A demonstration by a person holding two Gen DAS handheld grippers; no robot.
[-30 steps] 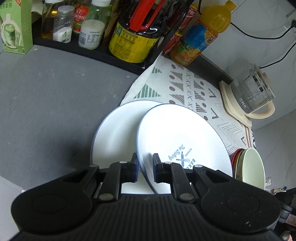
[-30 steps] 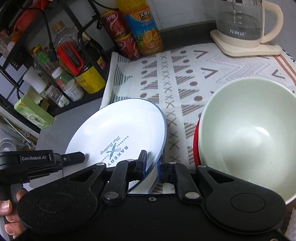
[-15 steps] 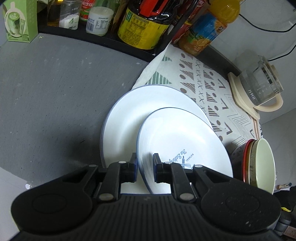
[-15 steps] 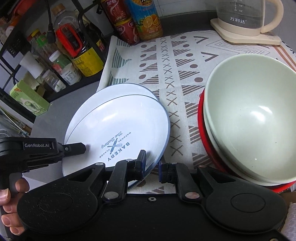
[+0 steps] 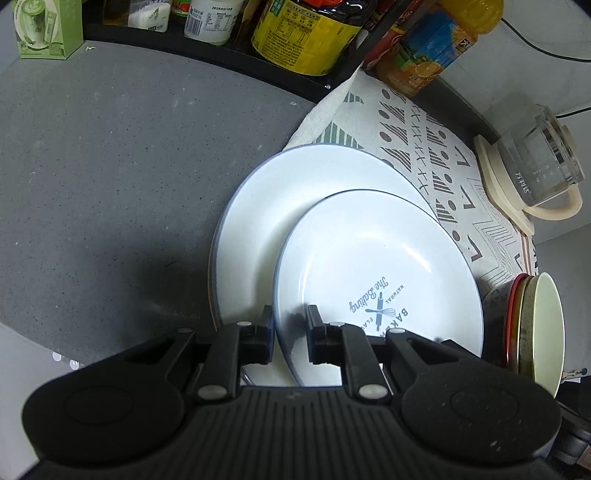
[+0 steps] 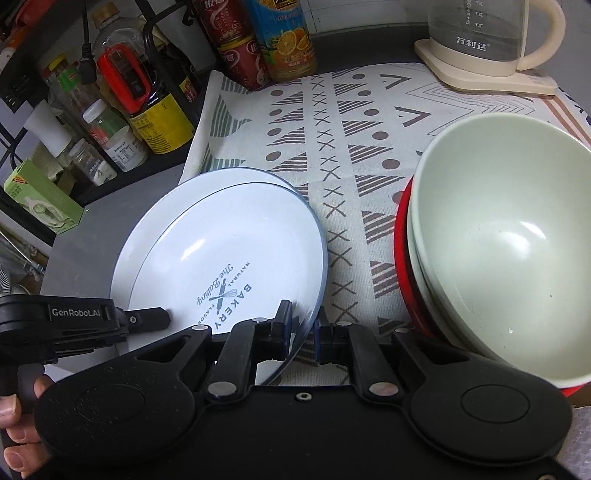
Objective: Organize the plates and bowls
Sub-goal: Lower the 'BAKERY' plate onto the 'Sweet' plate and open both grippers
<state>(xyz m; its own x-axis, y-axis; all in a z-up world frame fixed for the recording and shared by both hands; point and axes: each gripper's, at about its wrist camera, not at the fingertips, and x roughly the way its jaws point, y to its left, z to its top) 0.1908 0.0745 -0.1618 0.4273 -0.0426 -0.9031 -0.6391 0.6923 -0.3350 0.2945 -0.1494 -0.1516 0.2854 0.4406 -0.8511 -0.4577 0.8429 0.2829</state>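
A white plate with a blue bakery print [image 5: 376, 273] [image 6: 229, 258] hangs tilted just over a plain white plate [image 5: 280, 206] [image 6: 192, 192] that lies half on the grey counter, half on the patterned cloth. My left gripper [image 5: 290, 332] is shut on the printed plate's near-left rim. It also shows at the left of the right wrist view [image 6: 155, 319], in a person's hand. My right gripper [image 6: 303, 332] is shut on the same plate's opposite rim. A pale green bowl [image 6: 509, 240] [image 5: 543, 328] sits nested in a red bowl [image 6: 402, 258] on the cloth to the right.
A glass kettle [image 6: 491, 40] [image 5: 535, 173] stands on its base at the cloth's far right. Drink bottles and cans [image 6: 284, 37] and a black rack of jars [image 6: 122, 122] line the back. A green box [image 5: 48, 29] stands far left on the grey counter [image 5: 110, 166].
Both grippers have brought the printed plate down and leftward over the plain plate, which now shows around its far and left edge. Both grips are unchanged.
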